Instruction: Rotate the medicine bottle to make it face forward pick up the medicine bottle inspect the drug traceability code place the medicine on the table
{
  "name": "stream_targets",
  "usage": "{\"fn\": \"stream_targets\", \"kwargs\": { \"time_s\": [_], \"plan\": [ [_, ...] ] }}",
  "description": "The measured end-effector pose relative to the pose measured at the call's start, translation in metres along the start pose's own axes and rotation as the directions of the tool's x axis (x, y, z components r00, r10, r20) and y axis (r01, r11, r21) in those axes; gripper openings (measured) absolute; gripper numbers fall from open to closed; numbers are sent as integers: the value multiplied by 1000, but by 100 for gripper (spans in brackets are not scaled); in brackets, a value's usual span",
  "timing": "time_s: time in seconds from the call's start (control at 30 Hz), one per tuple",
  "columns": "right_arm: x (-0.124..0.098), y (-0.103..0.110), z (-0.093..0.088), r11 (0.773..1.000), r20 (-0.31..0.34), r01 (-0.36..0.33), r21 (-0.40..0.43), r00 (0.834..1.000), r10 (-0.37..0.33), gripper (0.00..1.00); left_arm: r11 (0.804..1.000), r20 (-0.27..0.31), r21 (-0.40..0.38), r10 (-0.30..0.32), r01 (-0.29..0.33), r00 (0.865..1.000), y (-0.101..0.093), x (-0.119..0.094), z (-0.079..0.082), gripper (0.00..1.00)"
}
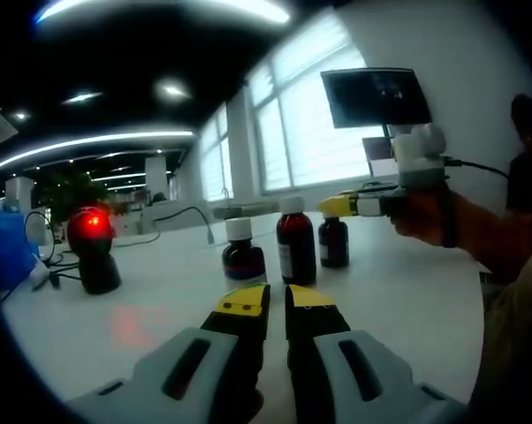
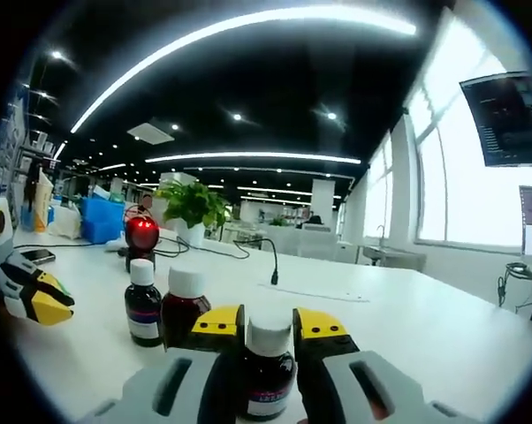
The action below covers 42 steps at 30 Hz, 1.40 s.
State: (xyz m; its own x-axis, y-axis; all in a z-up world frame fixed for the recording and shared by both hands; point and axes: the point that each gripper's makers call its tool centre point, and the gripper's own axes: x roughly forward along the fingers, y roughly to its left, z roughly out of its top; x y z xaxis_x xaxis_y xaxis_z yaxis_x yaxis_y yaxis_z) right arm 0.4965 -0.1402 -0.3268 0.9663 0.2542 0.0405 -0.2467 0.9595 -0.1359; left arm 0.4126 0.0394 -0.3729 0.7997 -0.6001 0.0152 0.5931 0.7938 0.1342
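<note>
Right gripper view first: broad white table (image 2: 443,327) stretching across a big open office, potted plant (image 2: 193,205) far off at the back. Barcode scanner (image 2: 141,237) standing well back on the table, red light glowing (aimed this way, by the look of it). Right gripper (image 2: 268,340) low at the bottom, yellow-tipped jaws standing either side of the nearest medicine bottle (image 2: 268,371), white cap rising between the tips. Jaws close around it, though contact on the glass not plainly visible, so clamped or merely bracketing — cannot tell. Two more dark bottles just beside, a taller one (image 2: 183,314) and a smaller one (image 2: 143,305) to its left, all upright.

Left gripper view: left gripper (image 1: 277,309) hanging above bare table, jaws nearly together with a slim gap, holding nothing. Same three bottles in a row beyond the tips, right-hand tool reaching in above them.

Judged stage: grasping for the pick-up, bottle not visibly off the table. Next move likely calls for a firm squeeze, a straight lift clear of the neighbours, then label turned toward that red light.
</note>
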Motion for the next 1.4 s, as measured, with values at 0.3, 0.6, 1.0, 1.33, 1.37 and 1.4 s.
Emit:
{"fn": "stream_targets", "kwargs": {
  "time_s": [0.3, 0.6, 1.0, 1.33, 1.37, 1.4],
  "plan": [
    [1, 0, 1, 978, 12, -128, 166, 992, 128, 19, 1000, 0, -1, 1, -1, 1000, 0, 0, 0, 0],
    [1, 6, 6, 968, 11, -240, 79, 971, 240, 15, 1000, -2, 0, 2, -2, 1000, 1, 1, 0, 0],
    [3, 10, -9, 955, -31, -288, 75, 956, 291, 18, 1000, -3, 3, 4, -4, 1000, 1, 1, -1, 0],
    [1, 15, -10, 955, -34, -289, 63, 956, 291, 16, 1000, -2, 3, 4, -4, 1000, 2, 1, -1, 0],
    [0, 15, -10, 956, -34, -288, 59, 956, 290, 16, 1000, -2, 3, 5, -5, 1000, 2, 1, -1, 0],
    [0, 15, -10, 956, -35, -287, 55, 957, 289, 16, 1000, -2, 3, 5, -5, 1000, 2, 1, -1, 0]
  ]
}}
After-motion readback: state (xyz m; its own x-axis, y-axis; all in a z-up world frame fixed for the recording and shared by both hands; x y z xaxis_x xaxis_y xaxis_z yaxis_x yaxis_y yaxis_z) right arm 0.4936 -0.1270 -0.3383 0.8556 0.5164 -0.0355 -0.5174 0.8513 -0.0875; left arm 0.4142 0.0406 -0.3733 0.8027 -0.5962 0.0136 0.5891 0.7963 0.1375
